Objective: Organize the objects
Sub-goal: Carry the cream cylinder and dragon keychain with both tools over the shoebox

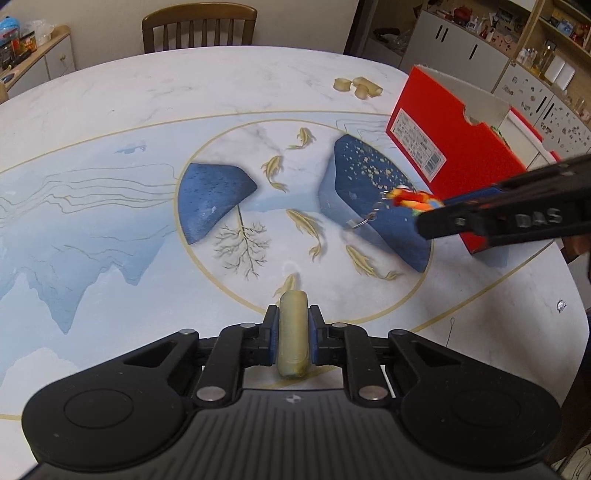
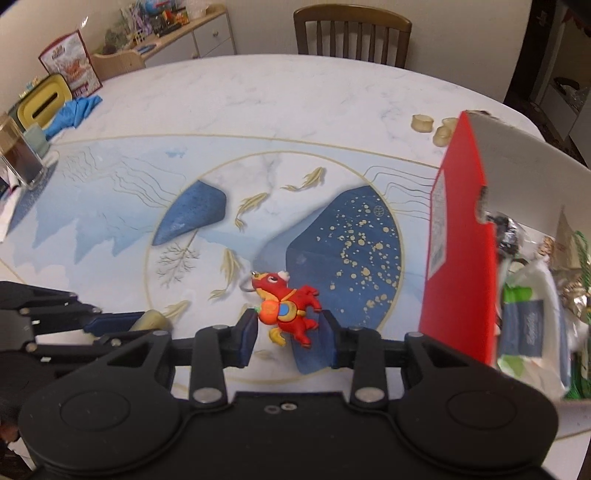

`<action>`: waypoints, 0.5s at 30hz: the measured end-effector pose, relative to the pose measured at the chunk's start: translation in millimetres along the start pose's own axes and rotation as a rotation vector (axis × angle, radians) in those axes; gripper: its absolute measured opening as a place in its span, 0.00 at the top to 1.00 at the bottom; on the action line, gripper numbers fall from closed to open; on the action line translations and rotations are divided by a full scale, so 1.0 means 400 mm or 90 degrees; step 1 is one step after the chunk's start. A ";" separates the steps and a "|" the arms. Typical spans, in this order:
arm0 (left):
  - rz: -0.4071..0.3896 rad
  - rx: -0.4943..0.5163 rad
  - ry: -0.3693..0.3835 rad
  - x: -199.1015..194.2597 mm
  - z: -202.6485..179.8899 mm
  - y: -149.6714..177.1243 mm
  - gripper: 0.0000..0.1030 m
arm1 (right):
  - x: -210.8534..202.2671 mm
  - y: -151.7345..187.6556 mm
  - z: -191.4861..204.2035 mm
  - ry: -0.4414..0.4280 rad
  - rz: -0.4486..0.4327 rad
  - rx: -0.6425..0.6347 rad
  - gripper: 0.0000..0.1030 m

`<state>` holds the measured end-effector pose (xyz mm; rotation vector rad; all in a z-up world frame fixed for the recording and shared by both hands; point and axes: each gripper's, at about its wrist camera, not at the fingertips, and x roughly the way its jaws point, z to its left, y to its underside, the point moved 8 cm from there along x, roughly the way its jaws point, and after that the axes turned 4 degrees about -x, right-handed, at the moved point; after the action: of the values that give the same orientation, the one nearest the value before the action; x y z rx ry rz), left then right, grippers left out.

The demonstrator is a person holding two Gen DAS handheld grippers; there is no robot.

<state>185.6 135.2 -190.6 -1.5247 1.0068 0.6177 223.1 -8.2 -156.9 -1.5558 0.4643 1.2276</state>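
My left gripper is shut on a beige cylinder, which stands lengthwise between the blue pads just above the table. In the right wrist view that cylinder pokes out of the left gripper at the lower left. My right gripper is shut on a red dragon keychain toy, its metal ring dangling toward the table. The left wrist view shows the same toy at the tips of the right gripper, close to the red cardboard box.
The open red box at the right holds a white packet and other items. Small beige rings lie beyond the box. A blue cloth, yellow container and clear jar sit far left. A wooden chair stands behind the table.
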 end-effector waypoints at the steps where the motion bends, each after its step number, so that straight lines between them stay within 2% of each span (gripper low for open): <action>1: -0.002 -0.002 0.006 -0.006 0.001 -0.003 0.85 | -0.013 0.002 -0.002 -0.001 -0.003 0.006 0.67; 9: -0.018 0.017 0.041 -0.072 -0.017 -0.040 0.85 | -0.140 0.000 -0.020 -0.003 -0.049 0.027 0.67; 15: -0.037 0.043 0.065 -0.119 -0.057 -0.094 0.85 | -0.227 -0.008 -0.049 0.019 -0.080 0.039 0.67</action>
<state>191.1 124.8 -127.0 -1.5326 1.0468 0.4633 198.7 -50.4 -77.9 -1.5294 0.4123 1.0861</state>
